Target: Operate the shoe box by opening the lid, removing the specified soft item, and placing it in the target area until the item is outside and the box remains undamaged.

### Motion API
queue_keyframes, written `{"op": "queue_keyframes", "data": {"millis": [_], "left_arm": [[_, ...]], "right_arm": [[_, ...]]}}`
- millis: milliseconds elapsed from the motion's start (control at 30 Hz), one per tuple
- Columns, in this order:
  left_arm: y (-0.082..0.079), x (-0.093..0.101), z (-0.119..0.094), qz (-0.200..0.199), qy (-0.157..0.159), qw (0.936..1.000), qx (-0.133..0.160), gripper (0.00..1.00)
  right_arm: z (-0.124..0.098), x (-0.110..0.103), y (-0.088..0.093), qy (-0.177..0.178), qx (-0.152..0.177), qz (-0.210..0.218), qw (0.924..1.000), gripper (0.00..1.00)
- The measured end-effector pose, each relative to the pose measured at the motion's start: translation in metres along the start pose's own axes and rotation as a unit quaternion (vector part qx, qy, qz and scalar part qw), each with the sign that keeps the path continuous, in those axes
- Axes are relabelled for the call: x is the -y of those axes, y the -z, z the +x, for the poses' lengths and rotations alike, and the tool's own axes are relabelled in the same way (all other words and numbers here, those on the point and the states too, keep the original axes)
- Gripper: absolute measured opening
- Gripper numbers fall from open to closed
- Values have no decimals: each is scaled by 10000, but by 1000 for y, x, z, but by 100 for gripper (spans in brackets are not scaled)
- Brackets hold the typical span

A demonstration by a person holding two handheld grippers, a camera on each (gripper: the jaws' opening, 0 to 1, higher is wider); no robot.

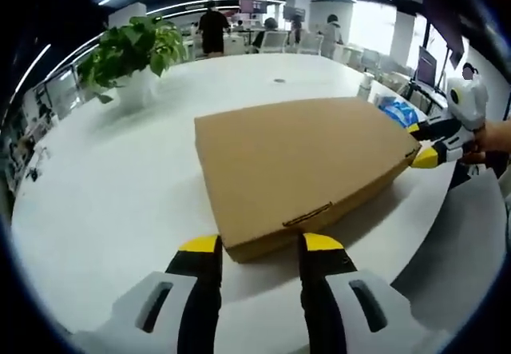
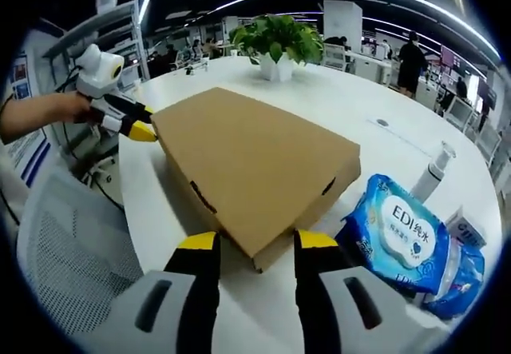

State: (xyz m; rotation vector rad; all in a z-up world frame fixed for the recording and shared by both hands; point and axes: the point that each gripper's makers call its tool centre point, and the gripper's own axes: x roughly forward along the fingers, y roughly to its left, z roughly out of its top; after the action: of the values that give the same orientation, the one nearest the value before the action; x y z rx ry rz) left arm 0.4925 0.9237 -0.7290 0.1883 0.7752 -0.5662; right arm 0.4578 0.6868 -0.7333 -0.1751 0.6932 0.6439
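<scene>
While the lid lies shut, we list things by their place relative to the shoe box, going left to right.

Potted plant [image 1: 129, 53]: on the surface beyond the shoe box's far left side in the left gripper view; we see it past the far edge of the box in the right gripper view [image 2: 278, 44].

Left tongs [image 1: 259, 244]: parted, a corner of the shoe box between the two yellow tips, nothing clamped; whether the tips touch the cardboard we cannot tell. From the right gripper view we see them [image 2: 142, 124] at the box's far left corner, held by a hand [image 2: 70, 108].

Shoe box [image 1: 299, 162]: flat brown cardboard, lid closed, resting on the white surface [image 1: 104, 186]; a small tab slot shows on the lid edge near the left tongs. It is also in the right gripper view [image 2: 247, 162].

Right tongs [image 2: 247, 242]: parted, straddling the near corner of the shoe box, gripping nothing. In the left gripper view we see them [image 1: 421, 142] at the box's right corner.

Wipes pack [image 2: 399, 238]: blue and white soft packet lying on the surface just right of the shoe box, beside the right tongs.

Pump bottle [image 2: 431, 174]: upright behind the wipes pack, right of the shoe box.

Mesh chair [image 2: 76, 242]: left of the shoe box, off the surface's edge.
</scene>
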Motion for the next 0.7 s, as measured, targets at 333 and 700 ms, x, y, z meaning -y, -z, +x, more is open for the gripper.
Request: {"op": "queue_keyframes", "data": {"millis": [333,700], "left_arm": [[-11,-5,11,-30,14,10000,6,37],[-29,-12,27,-65,35,10000,10,36]], "right_arm": [[8,15,-8,-10,1,-18,10000,33],[19,40,-20,-20,-93,-124,9999,34]]}}
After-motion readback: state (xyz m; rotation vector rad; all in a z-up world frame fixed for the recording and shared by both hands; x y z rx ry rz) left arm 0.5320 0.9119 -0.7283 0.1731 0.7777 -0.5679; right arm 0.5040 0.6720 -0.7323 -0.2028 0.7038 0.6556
